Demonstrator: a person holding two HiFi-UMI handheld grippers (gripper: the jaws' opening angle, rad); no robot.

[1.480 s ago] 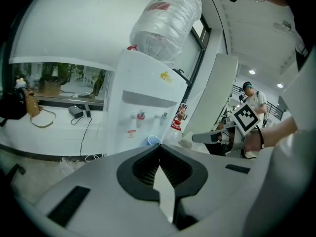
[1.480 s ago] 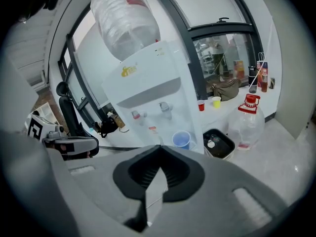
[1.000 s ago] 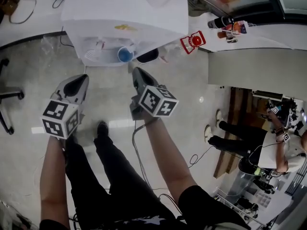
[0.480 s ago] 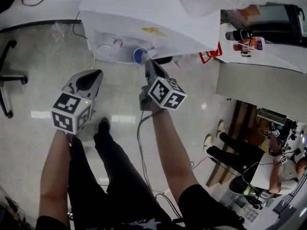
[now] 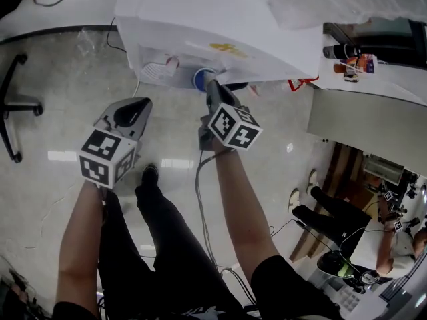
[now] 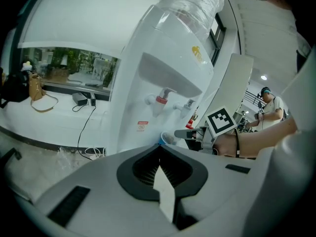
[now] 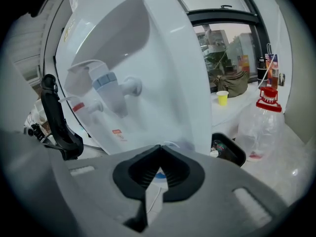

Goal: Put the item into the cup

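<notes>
Cup (image 5: 202,78) pinched at right gripper (image 5: 211,87) tips

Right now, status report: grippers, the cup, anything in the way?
Left gripper shut, empty. Right gripper shut on blue cup, below water dispenser taps. Nothing seen in the way.

Glossy pale floor (image 5: 53,112), white counter (image 5: 73,9)

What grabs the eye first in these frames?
The tall white water dispenser fills the top of the head view, with a red tap and a blue tap under its hood. The right gripper holds a small blue-and-white cup close to those taps, fingers shut on it. The left gripper hangs lower left, fingers together.
</notes>
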